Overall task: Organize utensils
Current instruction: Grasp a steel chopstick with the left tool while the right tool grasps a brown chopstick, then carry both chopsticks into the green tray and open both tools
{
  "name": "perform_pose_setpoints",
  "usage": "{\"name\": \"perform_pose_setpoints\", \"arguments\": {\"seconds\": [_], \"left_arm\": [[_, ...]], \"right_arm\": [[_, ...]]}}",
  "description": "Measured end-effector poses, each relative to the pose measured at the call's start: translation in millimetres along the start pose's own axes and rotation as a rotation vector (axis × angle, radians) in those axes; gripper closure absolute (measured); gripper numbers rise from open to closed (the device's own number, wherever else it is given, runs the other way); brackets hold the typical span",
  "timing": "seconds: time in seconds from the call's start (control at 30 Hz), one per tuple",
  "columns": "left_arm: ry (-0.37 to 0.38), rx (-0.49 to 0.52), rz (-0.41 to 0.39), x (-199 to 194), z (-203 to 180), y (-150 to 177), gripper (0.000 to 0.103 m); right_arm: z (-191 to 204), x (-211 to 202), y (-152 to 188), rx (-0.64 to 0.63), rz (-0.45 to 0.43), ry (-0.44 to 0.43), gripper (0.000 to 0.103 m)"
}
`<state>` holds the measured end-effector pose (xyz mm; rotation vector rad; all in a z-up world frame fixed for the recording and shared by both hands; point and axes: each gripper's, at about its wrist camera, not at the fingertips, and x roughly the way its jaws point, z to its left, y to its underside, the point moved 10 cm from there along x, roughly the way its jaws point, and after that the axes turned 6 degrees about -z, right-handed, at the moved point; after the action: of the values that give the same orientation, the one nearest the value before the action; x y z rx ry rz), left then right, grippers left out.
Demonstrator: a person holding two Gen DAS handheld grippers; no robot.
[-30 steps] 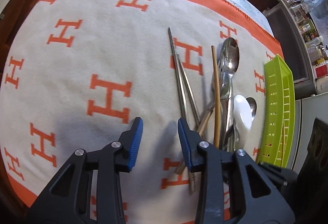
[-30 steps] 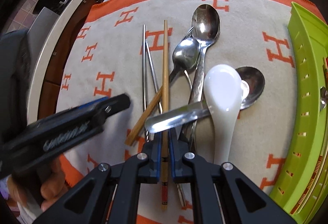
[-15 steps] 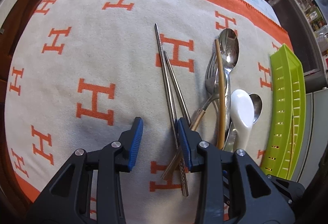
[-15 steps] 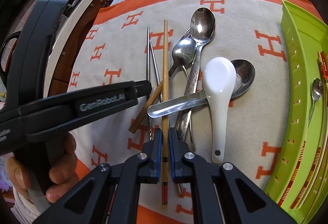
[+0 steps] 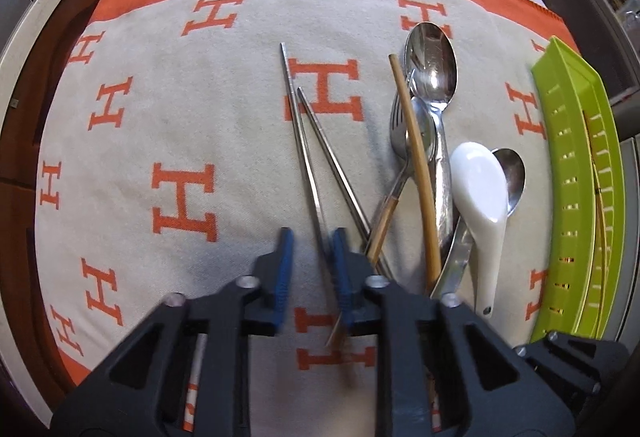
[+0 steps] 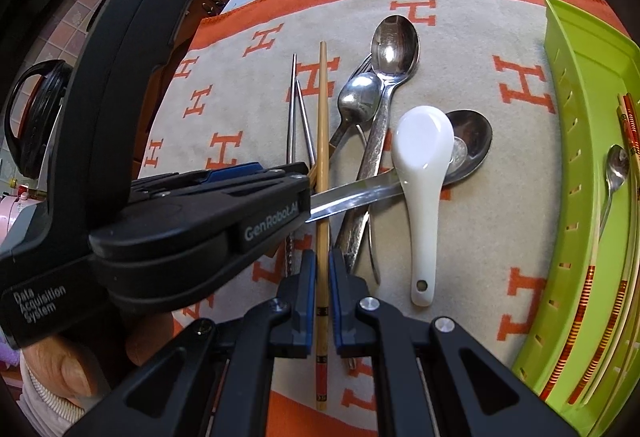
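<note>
A pile of utensils lies on a beige cloth with orange H marks. My left gripper points down over two metal chopsticks. Its jaws are closing with one chopstick between them, against the right pad; the left pad stands apart. In the right wrist view the left gripper crosses from the left. My right gripper is shut on a wooden chopstick, also seen as the wooden chopstick. A white ceramic spoon lies over metal spoons and a fork.
A lime green slotted tray stands along the cloth's right side and holds a small spoon and red-banded chopsticks. A second wooden chopstick lies under the pile. A hand grips the left tool. The table's rim curves at the left.
My left gripper slid right toward the pile, came over the metal chopsticks, and its jaws narrowed around one. The right gripper stayed still, clamped on the wooden chopstick.
</note>
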<state>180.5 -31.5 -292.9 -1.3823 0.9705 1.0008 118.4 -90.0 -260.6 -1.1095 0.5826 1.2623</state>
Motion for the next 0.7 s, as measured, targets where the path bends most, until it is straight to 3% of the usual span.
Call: {"name": "perform_pose_setpoints", "arguments": {"seconds": [0.47,0.7], "left_arm": [[0.179,-0.169,0.036,-25,48,44,0.1],[0.233,-0.209,-0.012,-58,81,55,0.1]], "right_arm": [[22,4,16,-0.061,0.026,-0.053,0.097],[44,2,24,-0.107,0.039,-0.093,0.097]]}}
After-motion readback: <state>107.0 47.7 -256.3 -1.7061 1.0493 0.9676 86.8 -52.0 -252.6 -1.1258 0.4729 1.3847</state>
